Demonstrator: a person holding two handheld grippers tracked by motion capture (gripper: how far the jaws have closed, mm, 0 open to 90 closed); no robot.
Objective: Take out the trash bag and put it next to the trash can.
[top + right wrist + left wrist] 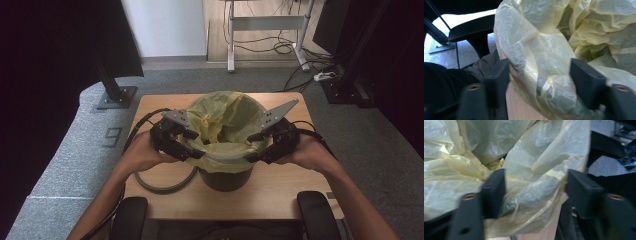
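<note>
- Centrally on the wooden table [165, 205], a dark bin [226, 179] is shown, lined with a yellow bag [225, 125] whose mouth is folded out over the rim on the near side and rises loosely above it at the back.
- Progress is judged to be partial: the bag is already seated in the bin and draped over its front edge, yet the upper film is crumpled and uneven, so gathering or smoothing the rim appears to remain.
- At the bin's left edge, the left gripper [192, 145] is held in the person's left hand [145, 152], with its jaws pointed inward across the rim.
- Seen from the left gripper view, a bunched fold of the bag [534, 187] lies between the two black jaws; the jaws are half closed, and the film is touched on both sides, though a firm pinch cannot be confirmed because of blur.
- At the opposite edge, the right gripper [255, 147] is carried by the right hand [312, 152], mirrored to the left one and angled inward and slightly downward.
- From the right gripper view, the folded rim of the bag [541, 75] is bracketed by half-closed jaws; the left jaw meets the film at the table's edge, while contact at the right jaw is less certain.
- Both forearms are brought in from the bottom of the high view, symmetric about the bin.
- A grey ring [165, 186] is seen lying on the table beside the bin's left.
</note>
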